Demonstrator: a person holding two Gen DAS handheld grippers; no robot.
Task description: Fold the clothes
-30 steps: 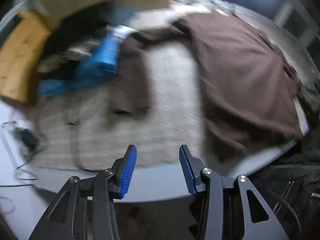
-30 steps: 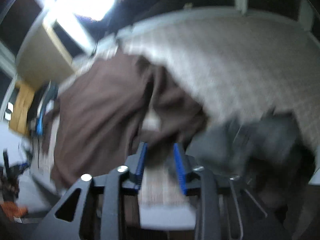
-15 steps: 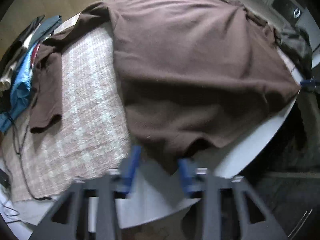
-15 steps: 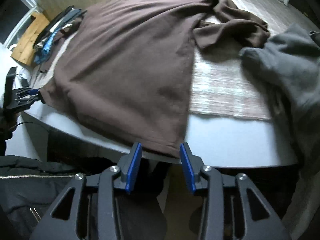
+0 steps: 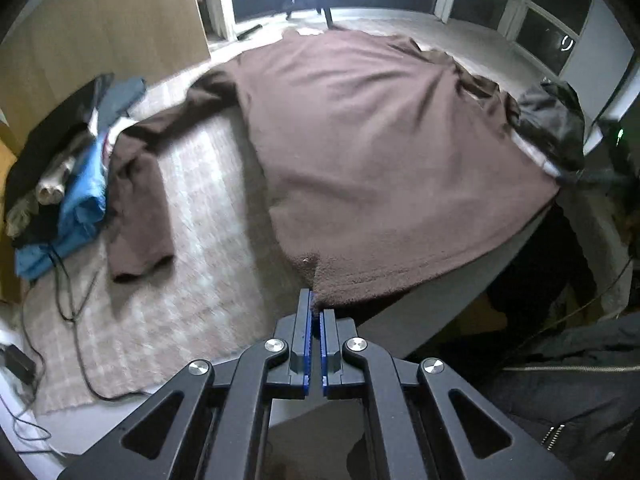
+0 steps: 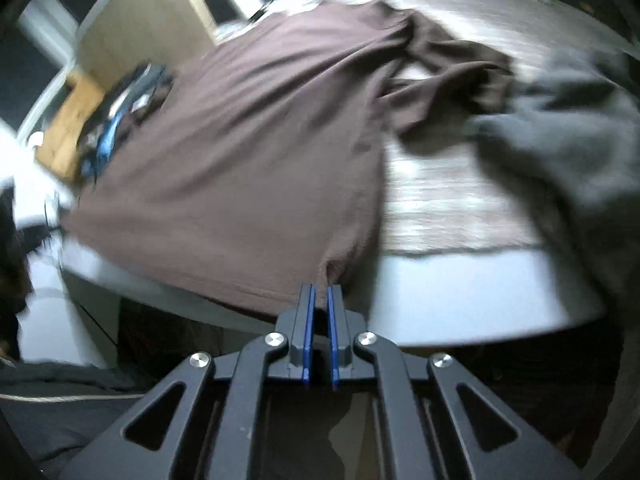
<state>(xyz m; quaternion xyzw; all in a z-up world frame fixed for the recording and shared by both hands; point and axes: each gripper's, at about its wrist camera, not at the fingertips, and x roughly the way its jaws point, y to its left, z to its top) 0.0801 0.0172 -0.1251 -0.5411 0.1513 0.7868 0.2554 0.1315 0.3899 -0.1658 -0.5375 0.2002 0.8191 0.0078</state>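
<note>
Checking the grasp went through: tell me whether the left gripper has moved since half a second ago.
Yes. The left gripper has moved forward to the brown sweater hem at the table edge, jaws now shut on it.

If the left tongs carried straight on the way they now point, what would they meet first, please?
The left tongs are shut on the hem of the brown sweater, so more of its cloth comes first.

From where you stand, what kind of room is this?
Probably a living room or sunroom: a brown sweater spread on a round table, a clothes pile beside it, and large dark windows behind.
</note>
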